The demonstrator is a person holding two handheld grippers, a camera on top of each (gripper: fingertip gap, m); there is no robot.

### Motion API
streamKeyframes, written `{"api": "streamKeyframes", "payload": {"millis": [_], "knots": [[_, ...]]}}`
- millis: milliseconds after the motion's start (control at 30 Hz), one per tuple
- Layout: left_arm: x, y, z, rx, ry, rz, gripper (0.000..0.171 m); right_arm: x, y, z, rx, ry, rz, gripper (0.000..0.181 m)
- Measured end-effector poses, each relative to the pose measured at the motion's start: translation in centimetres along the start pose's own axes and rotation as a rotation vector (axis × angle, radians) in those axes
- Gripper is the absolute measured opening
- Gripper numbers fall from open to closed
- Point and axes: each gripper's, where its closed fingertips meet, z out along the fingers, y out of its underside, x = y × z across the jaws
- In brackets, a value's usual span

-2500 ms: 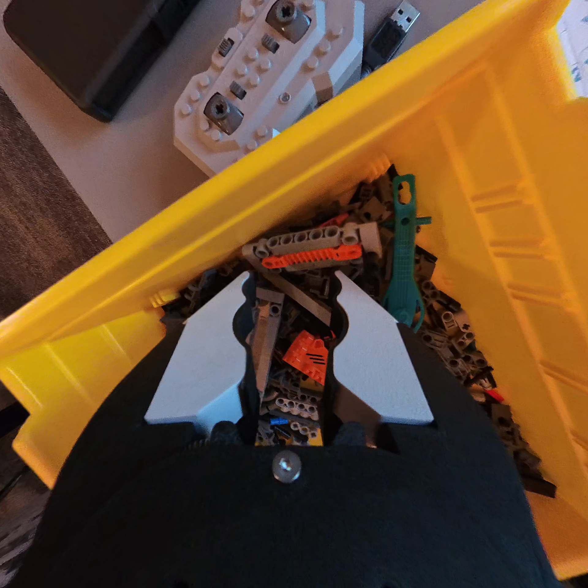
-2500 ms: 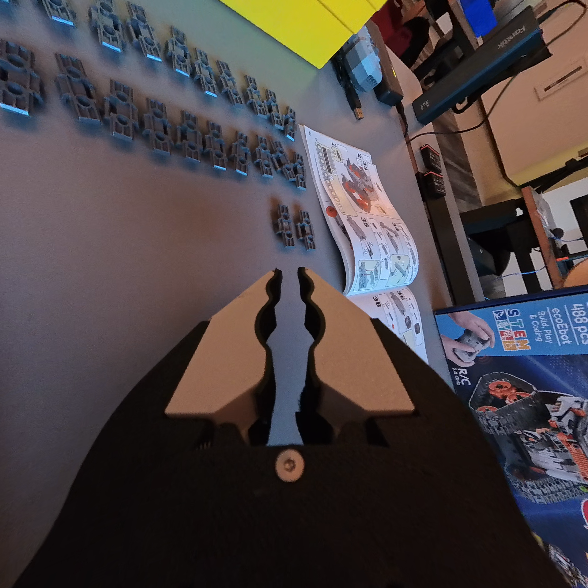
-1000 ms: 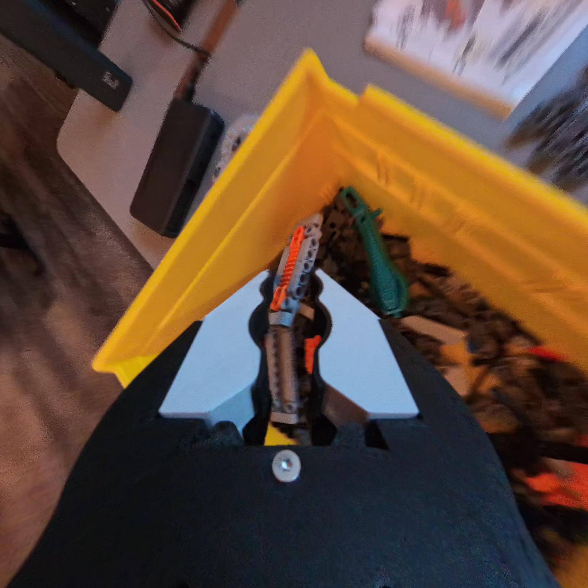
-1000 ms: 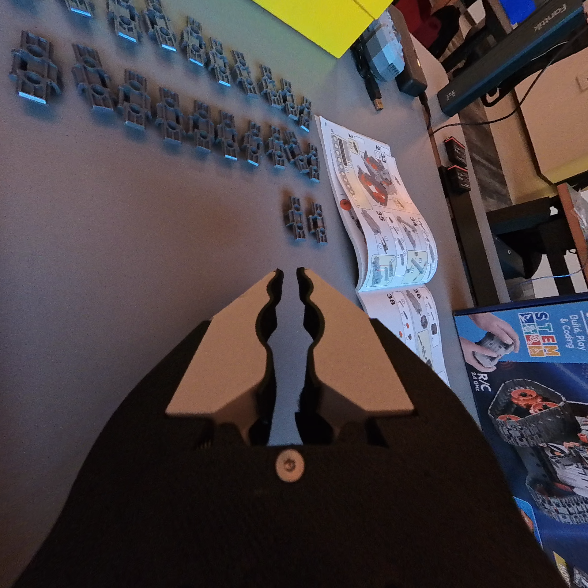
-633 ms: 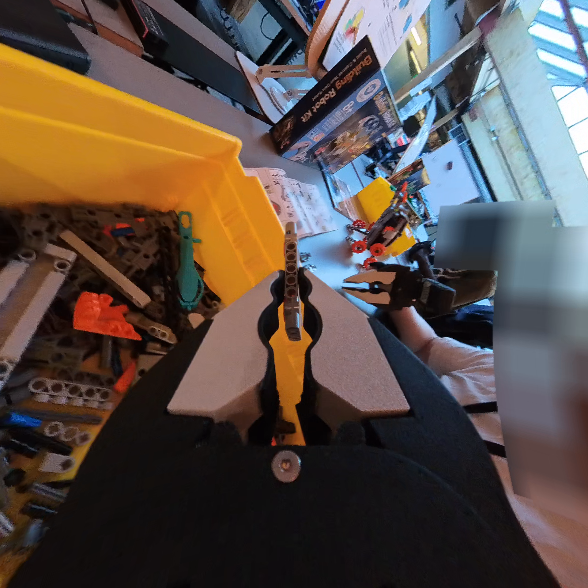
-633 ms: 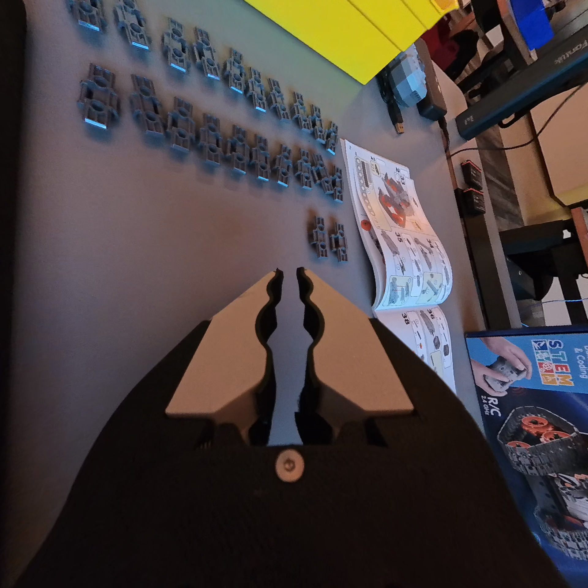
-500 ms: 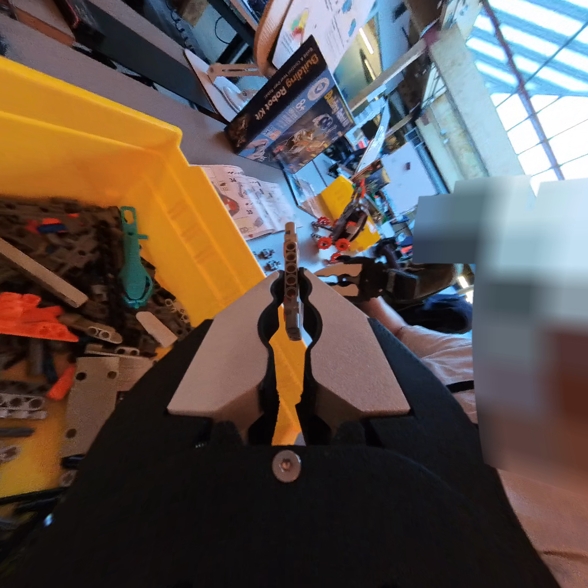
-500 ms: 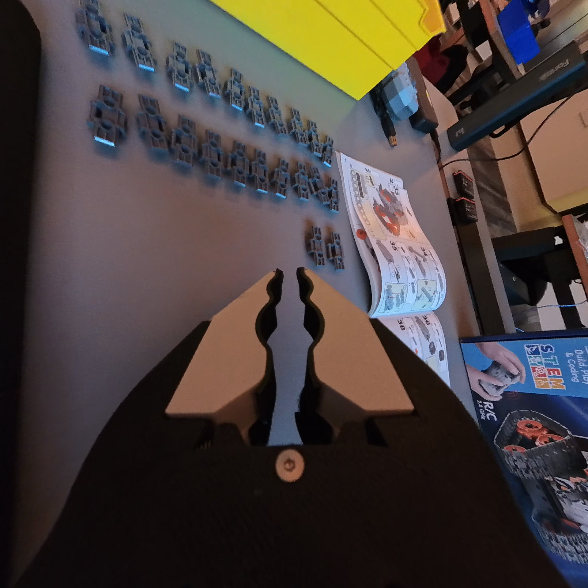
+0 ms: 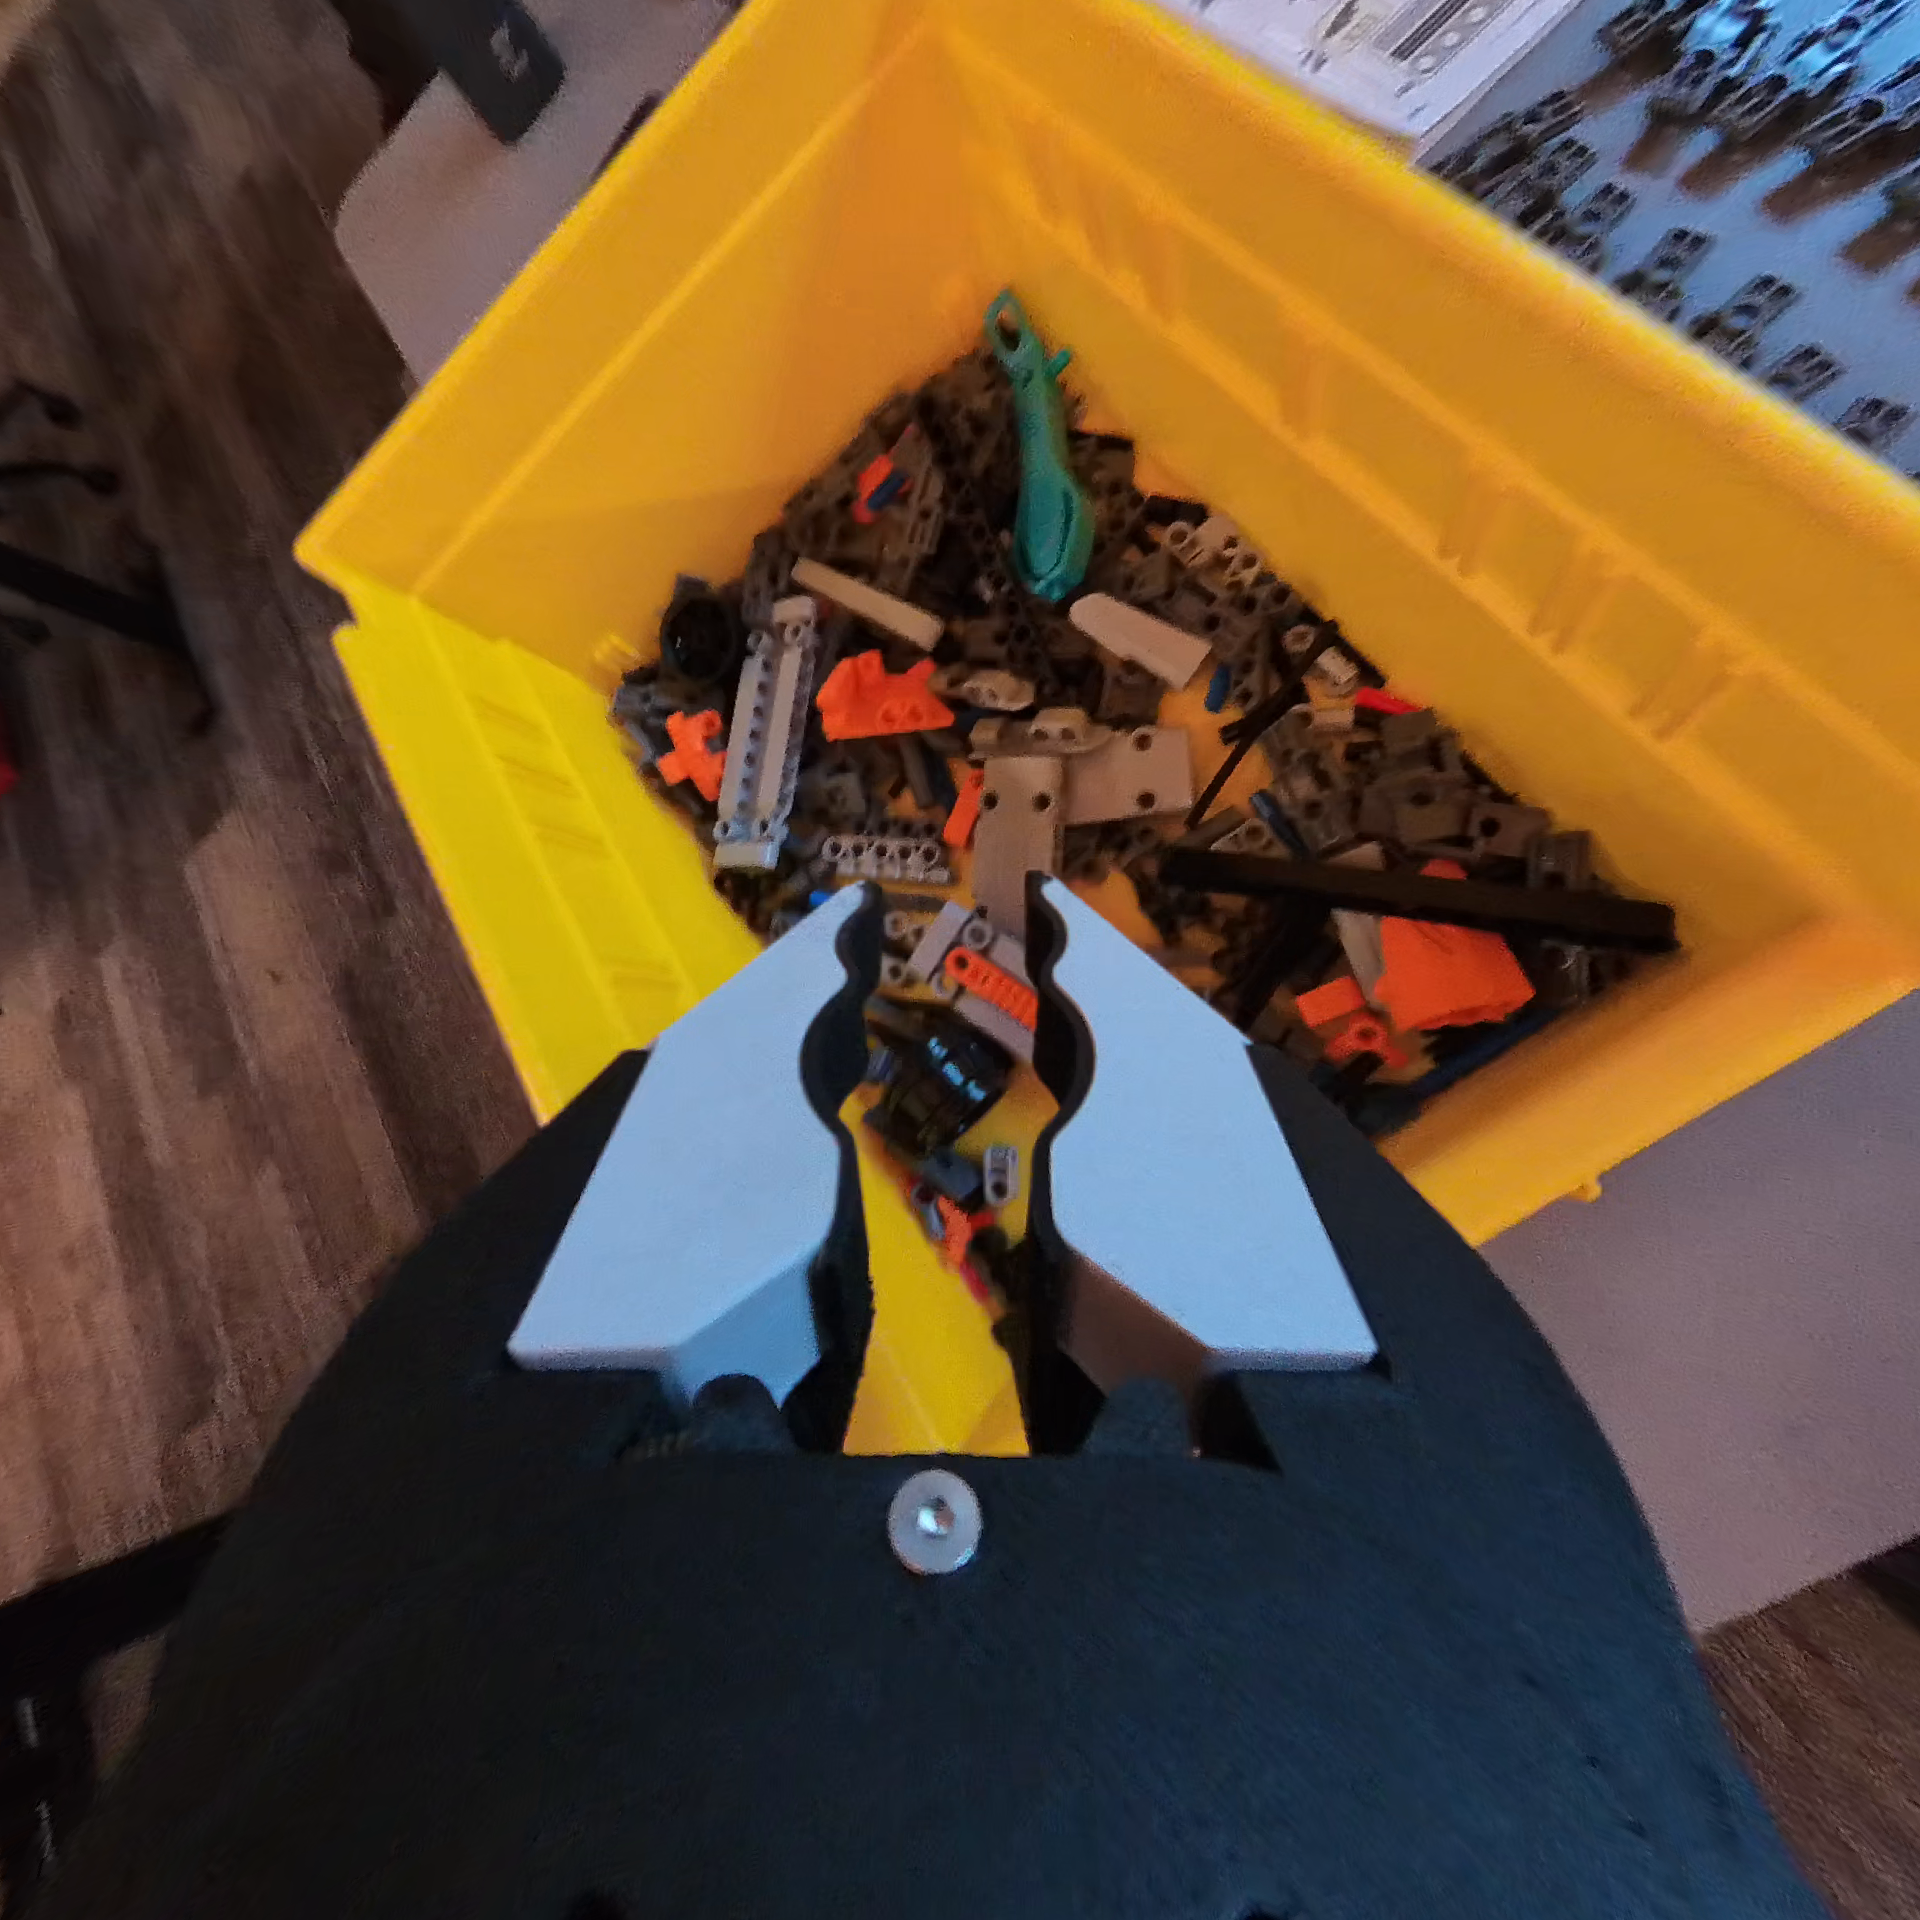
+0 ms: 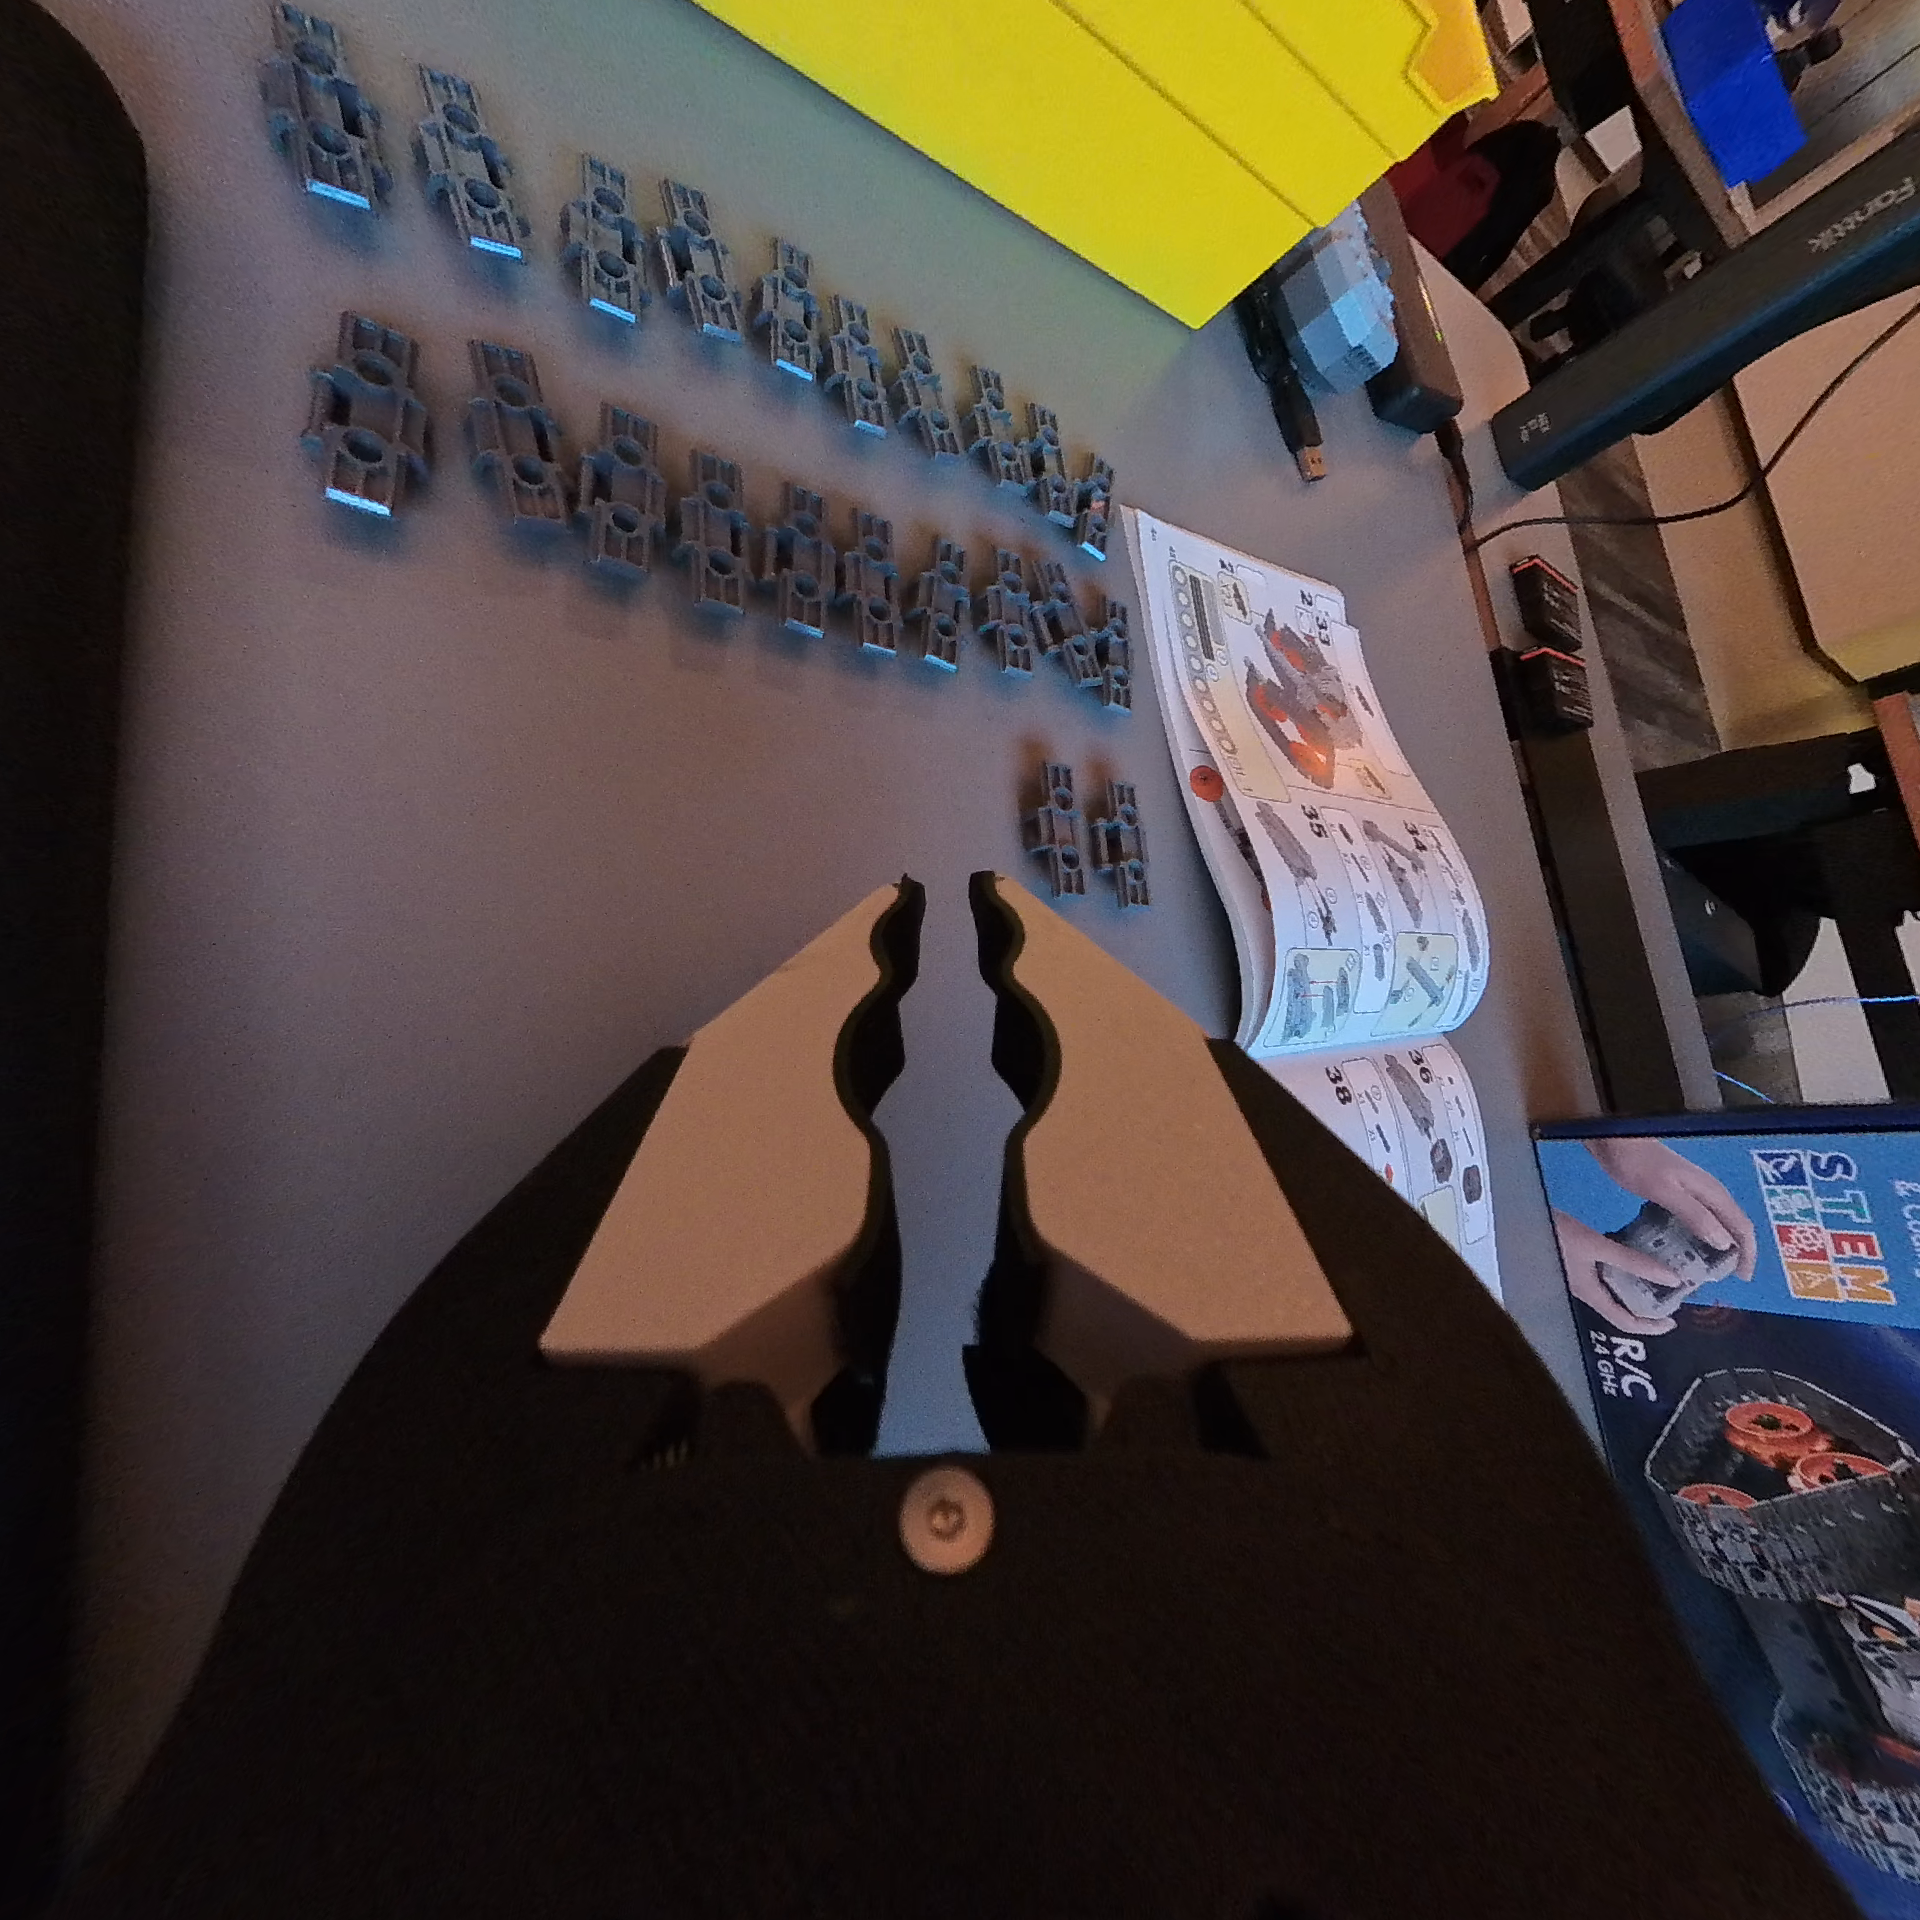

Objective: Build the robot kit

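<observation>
Yellow plastic bin (image 9: pixel 1403 436) of mixed building-block parts: left gripper (image 9: pixel 945 899) above it, parted, empty; right gripper (image 10: pixel 940 883) nearly closed, empty, grey connector pieces (image 10: pixel 1086 831) at one o'clock.

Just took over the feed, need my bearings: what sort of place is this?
Probably a hobby or classroom workbench for a building-brick robot kit: a yellow plastic bin of loose pieces, an open paper instruction booklet, and rows of grey plastic track links on the grey table.
</observation>
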Motion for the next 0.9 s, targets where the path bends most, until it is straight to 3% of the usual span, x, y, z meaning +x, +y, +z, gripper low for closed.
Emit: {"api": "streamKeyframes", "payload": {"millis": [133, 233, 333, 567, 900], "knots": [[-0.4, 2.7, 0.7, -0.177, 0.080, -0.010, 0.020, 0.0, 0.5, 0.2, -0.019, 0.002, -0.001, 0.009], [0.3, 3.8, 1.9, -0.264, 0.134, 0.152, 0.029, 0.1, 0.7, 0.5, -0.023, -0.007, 0.016, 0.009], [0.2, 3.9, 2.9, -0.307, 0.140, 0.320, 0.027, 0.2, 0.9, 0.7, -0.029, -0.009, 0.027, 0.009], [0.6, 4.8, 4.0, -0.443, 0.275, 0.476, 0.023, 0.3, 1.3, 0.8, -0.041, -0.012, 0.033, 0.009], [1.3, 5.6, 3.9, -0.521, 0.476, 0.405, 0.016, 0.3, 1.9, 0.8, -0.047, -0.027, 0.045, 0.009]]}}
